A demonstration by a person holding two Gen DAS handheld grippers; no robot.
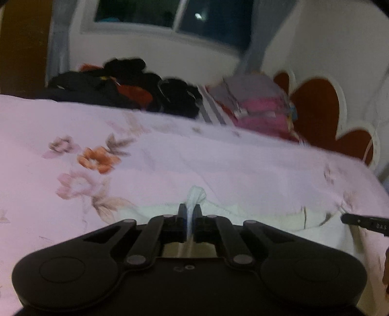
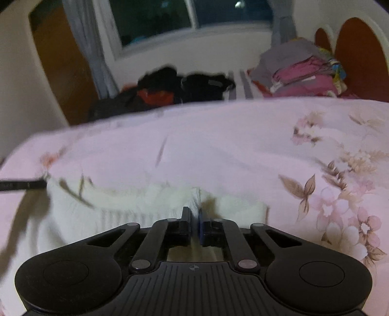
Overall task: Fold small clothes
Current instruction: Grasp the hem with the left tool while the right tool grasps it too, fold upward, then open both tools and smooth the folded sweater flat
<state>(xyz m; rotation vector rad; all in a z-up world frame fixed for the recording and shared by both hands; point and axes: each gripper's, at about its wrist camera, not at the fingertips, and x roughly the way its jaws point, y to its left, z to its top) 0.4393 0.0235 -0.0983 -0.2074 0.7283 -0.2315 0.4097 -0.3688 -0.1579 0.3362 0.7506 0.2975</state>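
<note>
A small white ribbed garment (image 2: 126, 206) lies on the pink flowered bedspread (image 2: 218, 145), close in front of both grippers. My right gripper (image 2: 194, 214) is shut on a pinched-up fold of its near edge. In the left wrist view the same white garment (image 1: 267, 214) shows as a pale strip, and my left gripper (image 1: 189, 210) is shut on a bunched tuft of it that sticks up between the fingers. The other gripper's dark tip enters each view from the side: at the right edge (image 1: 364, 222) and at the left edge (image 2: 22, 185).
Across the bed's far side lie a heap of dark clothes (image 1: 126, 85) and a stack of pink and grey folded fabrics (image 1: 257, 104). A red and white headboard (image 1: 321, 107) stands at the right. Behind are a window (image 1: 170, 17) and curtains.
</note>
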